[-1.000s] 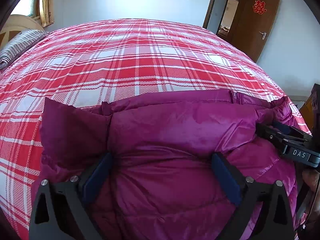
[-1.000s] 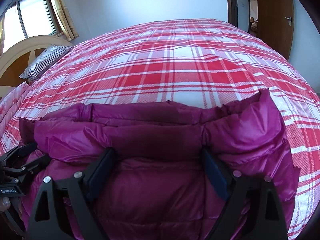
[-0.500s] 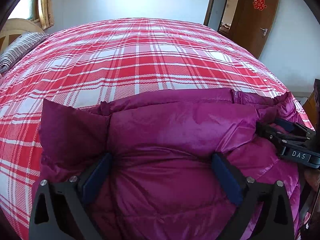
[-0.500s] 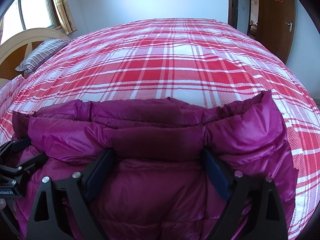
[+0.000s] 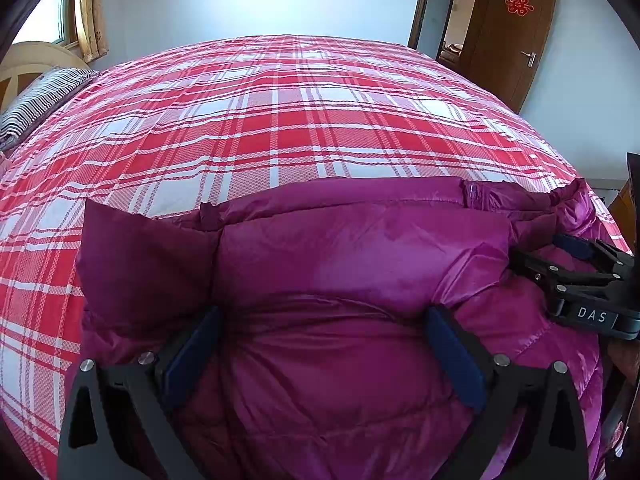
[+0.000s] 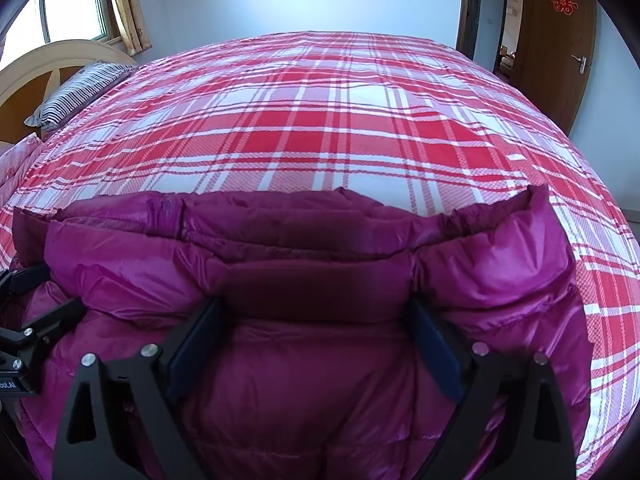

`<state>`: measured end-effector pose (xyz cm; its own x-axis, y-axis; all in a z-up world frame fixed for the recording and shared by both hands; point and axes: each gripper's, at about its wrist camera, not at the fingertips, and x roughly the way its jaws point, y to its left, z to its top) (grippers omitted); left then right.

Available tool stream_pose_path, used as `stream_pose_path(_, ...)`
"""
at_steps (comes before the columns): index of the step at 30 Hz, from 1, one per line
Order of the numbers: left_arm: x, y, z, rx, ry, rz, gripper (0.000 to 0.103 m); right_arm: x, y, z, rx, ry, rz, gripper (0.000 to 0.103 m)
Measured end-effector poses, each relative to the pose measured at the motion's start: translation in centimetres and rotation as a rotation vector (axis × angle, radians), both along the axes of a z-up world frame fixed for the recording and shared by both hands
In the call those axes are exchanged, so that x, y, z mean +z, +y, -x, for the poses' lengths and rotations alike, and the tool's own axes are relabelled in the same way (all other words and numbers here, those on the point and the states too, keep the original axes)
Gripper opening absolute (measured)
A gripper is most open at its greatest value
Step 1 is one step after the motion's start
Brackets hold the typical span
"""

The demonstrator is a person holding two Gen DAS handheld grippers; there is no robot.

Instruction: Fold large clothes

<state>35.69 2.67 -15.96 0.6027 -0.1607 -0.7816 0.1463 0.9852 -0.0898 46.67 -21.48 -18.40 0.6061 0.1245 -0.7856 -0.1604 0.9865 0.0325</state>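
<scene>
A magenta padded jacket [image 5: 340, 264] lies bunched at the near edge of the bed; it also fills the lower right wrist view [image 6: 304, 264]. My left gripper [image 5: 320, 320] is open, its fingers spread wide and resting on the jacket's left part. My right gripper [image 6: 312, 312] is open too, fingers spread over the jacket's right part. The right gripper also shows at the right edge of the left wrist view [image 5: 576, 256]. The left gripper shows at the left edge of the right wrist view [image 6: 32, 300].
The bed has a red and white plaid cover [image 5: 280, 120] stretching away. A striped pillow [image 6: 80, 92] and a curved headboard [image 6: 52, 60] are at the far left. A brown door [image 5: 516, 28] stands open at the far right.
Both views have lifted and pulled back slightly. The jacket has settled a little lower on the bed. Both grippers stay open.
</scene>
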Motion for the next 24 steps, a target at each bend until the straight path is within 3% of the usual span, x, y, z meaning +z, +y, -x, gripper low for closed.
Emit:
stream_pose_path(17, 0.2, 0.0, 0.0, -0.005, 0.008, 0.008, 0.101, -0.2, 0.5, 0.0, -0.003, 0.000, 0.039, 0.097)
stream_pose_path(24, 4.4, 3.8, 4.2, -0.011, -0.035, 0.165, 0.101, -0.2, 0.6, 0.0, -0.004, -0.003, 0.048, 0.097)
